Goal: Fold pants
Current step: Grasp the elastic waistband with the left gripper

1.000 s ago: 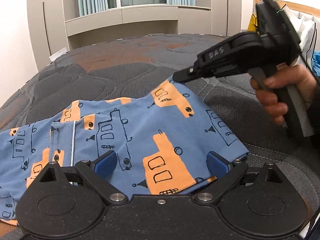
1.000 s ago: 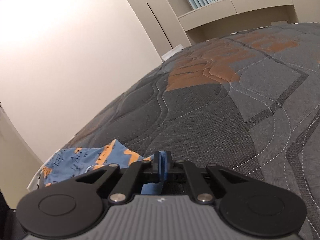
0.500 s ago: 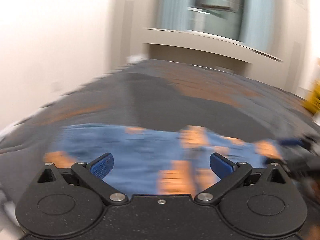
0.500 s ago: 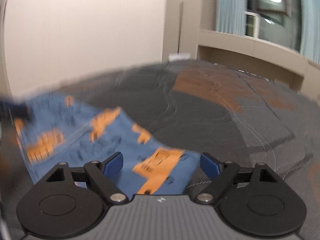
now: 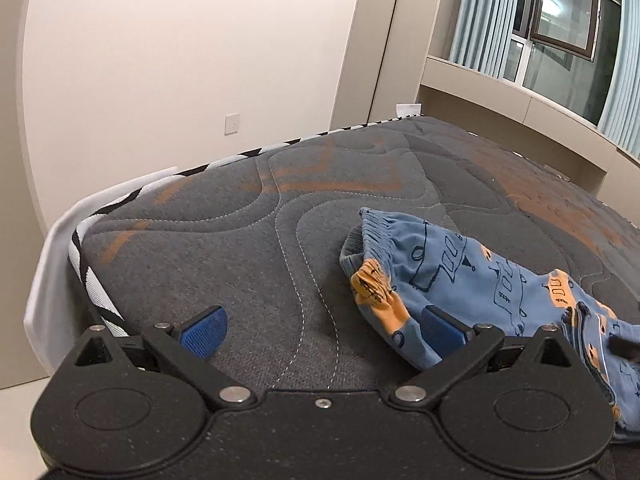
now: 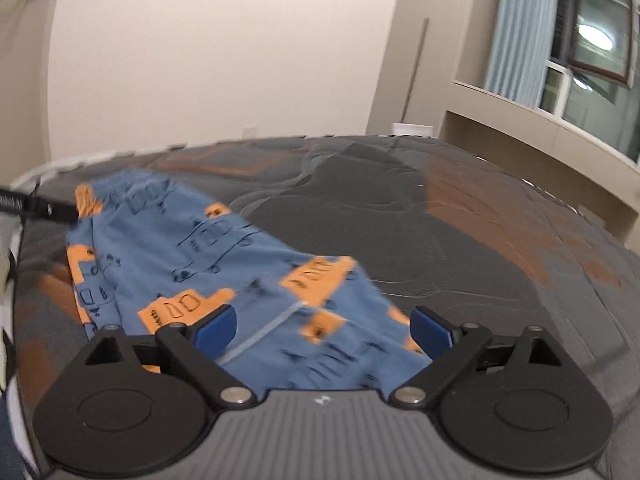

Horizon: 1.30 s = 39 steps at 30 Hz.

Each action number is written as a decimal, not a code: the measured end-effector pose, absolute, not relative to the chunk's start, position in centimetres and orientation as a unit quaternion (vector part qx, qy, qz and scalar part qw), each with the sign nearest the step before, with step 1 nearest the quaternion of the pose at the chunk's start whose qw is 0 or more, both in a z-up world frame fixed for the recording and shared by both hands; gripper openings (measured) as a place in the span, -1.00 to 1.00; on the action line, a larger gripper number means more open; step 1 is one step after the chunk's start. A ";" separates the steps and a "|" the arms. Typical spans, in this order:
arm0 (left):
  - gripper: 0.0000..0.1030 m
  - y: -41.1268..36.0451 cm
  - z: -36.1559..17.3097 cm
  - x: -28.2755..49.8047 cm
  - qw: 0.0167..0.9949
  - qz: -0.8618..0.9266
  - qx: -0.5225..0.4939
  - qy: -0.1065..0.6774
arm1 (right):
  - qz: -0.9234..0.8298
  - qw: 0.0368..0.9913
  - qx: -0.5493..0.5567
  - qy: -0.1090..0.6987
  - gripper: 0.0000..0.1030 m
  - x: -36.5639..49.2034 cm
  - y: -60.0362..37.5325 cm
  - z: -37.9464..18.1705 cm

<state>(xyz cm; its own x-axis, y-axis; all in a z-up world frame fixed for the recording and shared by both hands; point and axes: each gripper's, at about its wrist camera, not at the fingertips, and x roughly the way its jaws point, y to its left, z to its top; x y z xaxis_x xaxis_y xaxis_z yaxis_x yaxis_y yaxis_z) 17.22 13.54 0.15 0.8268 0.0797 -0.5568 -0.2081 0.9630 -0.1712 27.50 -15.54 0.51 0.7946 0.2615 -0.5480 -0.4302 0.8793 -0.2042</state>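
The pants (image 5: 472,280) are blue with orange and black vehicle prints and lie folded lengthways on the dark quilted mattress (image 5: 248,240). In the left wrist view their ribbed cuffs point toward the bed's near corner. My left gripper (image 5: 320,332) is open and empty, its right pad at the edge of the cloth. My right gripper (image 6: 320,330) is open over the pants (image 6: 224,264), holding nothing. A tip of the left gripper shows in the right wrist view (image 6: 44,210) at the pants' far end.
The mattress edge with black-and-white trim (image 5: 84,276) runs close on the left, with a white sheet hanging below. A beige wall, a wardrobe (image 5: 384,40) and a window ledge with curtains (image 5: 520,92) lie beyond the bed.
My right gripper has opened and let go of the pants. Both grippers have swung left along the pants toward the cuff end; the pants now lie narrower, folded.
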 end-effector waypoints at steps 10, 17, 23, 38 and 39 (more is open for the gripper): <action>0.99 13.8 -0.4 17.6 0.949 0.070 -0.116 0.285 | 0.152 0.943 -0.170 0.244 0.99 27.5 -13.9 -0.3; 0.99 13.7 -1.1 17.3 0.953 0.046 -0.118 0.273 | 0.154 0.952 -0.090 0.248 0.99 24.4 -15.7 -0.7; 0.99 13.0 -0.8 18.6 0.957 0.034 -0.133 0.257 | 0.135 0.952 -0.056 0.270 1.00 24.1 -16.6 -1.7; 0.35 12.6 -0.3 19.1 0.953 0.033 -0.163 0.254 | 0.133 0.950 -0.042 0.278 1.00 24.2 -16.7 -2.3; 0.05 12.6 0.0 18.8 0.955 0.034 -0.164 0.246 | 0.132 0.950 -0.041 0.278 1.00 24.2 -16.7 -2.3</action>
<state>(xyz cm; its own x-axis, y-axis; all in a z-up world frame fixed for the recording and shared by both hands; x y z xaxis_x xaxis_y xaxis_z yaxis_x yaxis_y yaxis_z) 18.75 12.56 -0.05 0.8764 -0.0165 -0.4813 -0.1453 0.9438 -0.2969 24.18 -16.75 -2.31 0.8099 0.2289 -0.5401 -0.2748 0.9615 -0.0045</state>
